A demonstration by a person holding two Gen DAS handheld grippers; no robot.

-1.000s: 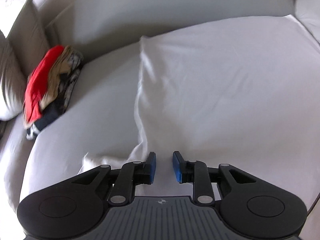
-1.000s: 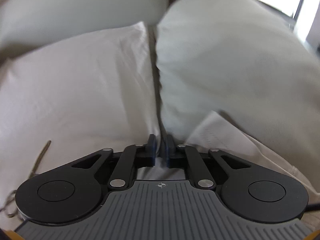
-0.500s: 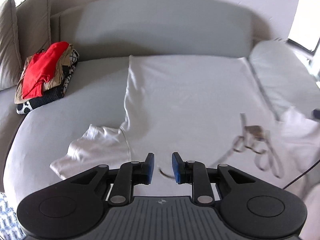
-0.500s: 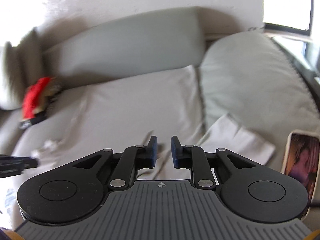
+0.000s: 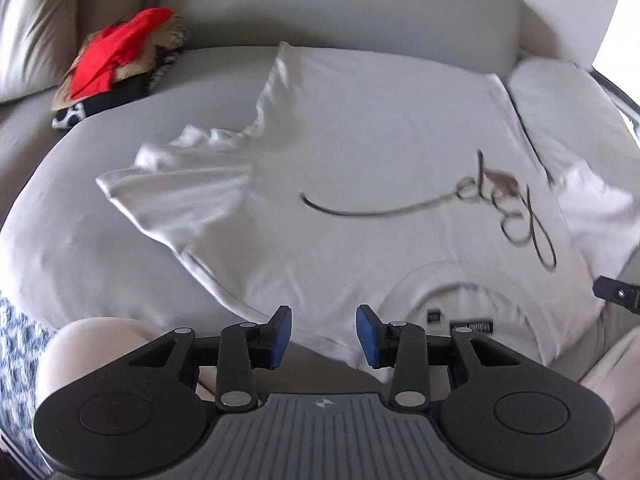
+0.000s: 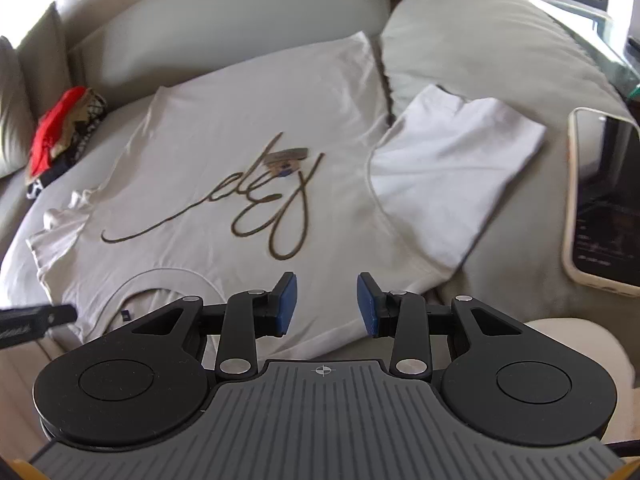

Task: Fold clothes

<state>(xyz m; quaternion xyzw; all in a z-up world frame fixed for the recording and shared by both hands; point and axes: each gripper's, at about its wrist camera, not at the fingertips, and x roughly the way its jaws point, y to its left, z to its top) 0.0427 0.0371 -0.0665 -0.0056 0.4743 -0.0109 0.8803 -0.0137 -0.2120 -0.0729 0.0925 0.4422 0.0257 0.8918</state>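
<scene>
A white T-shirt (image 5: 360, 152) with a dark script print lies spread face up on a grey sofa seat, collar toward me. It also shows in the right wrist view (image 6: 224, 128). Its left sleeve (image 5: 176, 184) is rumpled; its right sleeve (image 6: 452, 176) lies flat on the sofa arm. My left gripper (image 5: 324, 334) is open and empty above the shirt's left shoulder edge. My right gripper (image 6: 327, 304) is open and empty above the right shoulder edge.
A pile of clothes, red on top (image 5: 116, 60), sits at the sofa's far left, also seen in the right wrist view (image 6: 60, 132). A phone (image 6: 604, 200) lies on the sofa arm at right. The backrest (image 5: 340, 8) is behind the shirt.
Both grippers have opened wider and pulled back from the shirt's far end to its collar end. The shirt now lies flat and released on the seat.
</scene>
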